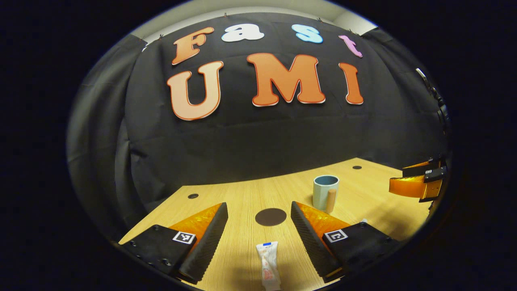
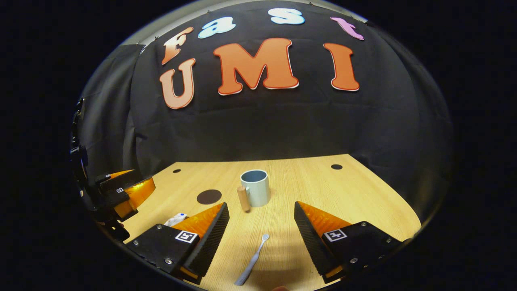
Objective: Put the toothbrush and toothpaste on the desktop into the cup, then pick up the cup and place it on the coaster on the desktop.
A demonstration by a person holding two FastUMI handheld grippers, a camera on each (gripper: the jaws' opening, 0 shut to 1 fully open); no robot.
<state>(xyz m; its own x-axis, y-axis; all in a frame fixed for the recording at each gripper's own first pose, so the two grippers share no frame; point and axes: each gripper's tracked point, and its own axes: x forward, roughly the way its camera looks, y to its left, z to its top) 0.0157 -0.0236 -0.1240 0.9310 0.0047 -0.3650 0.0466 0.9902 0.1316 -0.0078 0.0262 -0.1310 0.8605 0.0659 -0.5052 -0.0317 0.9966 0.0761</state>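
Pale wood-grain desktop (image 1: 242, 194), running back to the black cloth wall, with small dark round holes near the far edge. Resting on it: a light blue cup (image 1: 325, 191), upright, open mouth up, with a tan wooden handle on its side; a dark round coaster (image 1: 270, 216), flat, near the cup but apart from it; a white toothpaste (image 1: 269, 264) tube lying flat with its blue-banded end toward the coaster; a pale toothbrush (image 2: 252, 260) lying flat in the right gripper view, at a slant, head end toward the cup, well apart from it and from the tube.
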